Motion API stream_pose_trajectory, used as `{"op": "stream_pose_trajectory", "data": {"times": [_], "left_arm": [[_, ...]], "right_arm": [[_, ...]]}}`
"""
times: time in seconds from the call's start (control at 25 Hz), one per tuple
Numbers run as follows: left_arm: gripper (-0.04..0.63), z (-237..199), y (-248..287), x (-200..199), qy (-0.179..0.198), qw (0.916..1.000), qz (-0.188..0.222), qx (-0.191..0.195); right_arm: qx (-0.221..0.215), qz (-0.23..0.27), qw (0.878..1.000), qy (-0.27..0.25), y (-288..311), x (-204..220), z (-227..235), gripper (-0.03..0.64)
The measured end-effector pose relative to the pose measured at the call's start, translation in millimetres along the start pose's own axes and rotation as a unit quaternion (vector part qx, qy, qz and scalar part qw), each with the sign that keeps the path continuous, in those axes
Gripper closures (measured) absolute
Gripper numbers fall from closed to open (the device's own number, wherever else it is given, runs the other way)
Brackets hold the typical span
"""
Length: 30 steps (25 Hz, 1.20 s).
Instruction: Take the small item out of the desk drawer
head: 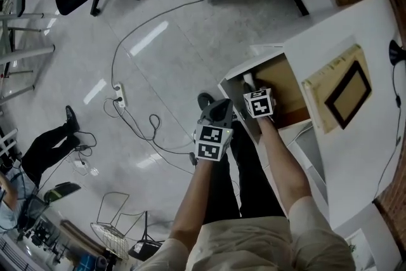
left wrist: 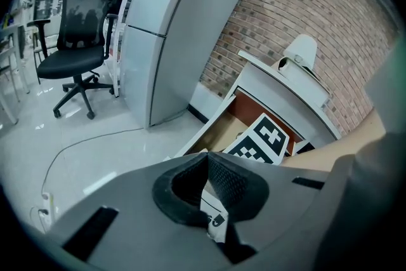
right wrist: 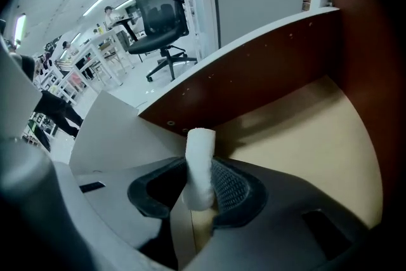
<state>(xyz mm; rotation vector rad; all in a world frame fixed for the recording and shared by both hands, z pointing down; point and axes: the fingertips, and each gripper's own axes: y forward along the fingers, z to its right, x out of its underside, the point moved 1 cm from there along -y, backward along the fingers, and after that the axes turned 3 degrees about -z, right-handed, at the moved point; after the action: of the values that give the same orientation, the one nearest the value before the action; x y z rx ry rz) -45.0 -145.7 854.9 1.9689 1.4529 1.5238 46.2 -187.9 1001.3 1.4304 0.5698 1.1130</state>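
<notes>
Right gripper [right wrist: 203,174], reaching steeply down into the open desk drawer [head: 282,82], is clamped on a small white cylindrical item [right wrist: 200,149], which stands upright between its pads. Left gripper [left wrist: 207,158] hangs just outside the drawer's near-left corner, jaws closed together and empty.

Progress: the drawer is open and the item is grasped, so the first part of the task appears done. The item is still inside the drawer, above its tan floor; whether it touches that floor cannot be told. Lifting it over the rim and away remains.

Obstacles: the drawer's dark-brown wall [right wrist: 254,66] stands just beyond the item, the white desk top [head: 355,28] overhangs at right, and the left gripper lies near the exit path.

Surroundings: a framed picture [head: 347,93] lies on the desk, and cables [head: 149,127] and a power strip [head: 120,96] lie on the floor at left.
</notes>
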Motion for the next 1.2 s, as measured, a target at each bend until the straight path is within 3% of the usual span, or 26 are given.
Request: {"op": "stream_pose_trajectory", "data": {"times": [0.56, 1.2], "left_arm": [[0.578, 24.7, -10.5, -10.6, -0.008, 1.0, -0.005, -0.002], [0.578, 55.6, -61.8, -33.7, -0.009, 0.9999, -0.001, -0.015]], "right_arm": [[-0.009, 0.016, 1.0, 0.0, -57.9, 2.9, -12.5, 0.469], [-0.006, 0.031, 1.0, 0.003, -136.0, 14.9, -34.0, 0.469]]}}
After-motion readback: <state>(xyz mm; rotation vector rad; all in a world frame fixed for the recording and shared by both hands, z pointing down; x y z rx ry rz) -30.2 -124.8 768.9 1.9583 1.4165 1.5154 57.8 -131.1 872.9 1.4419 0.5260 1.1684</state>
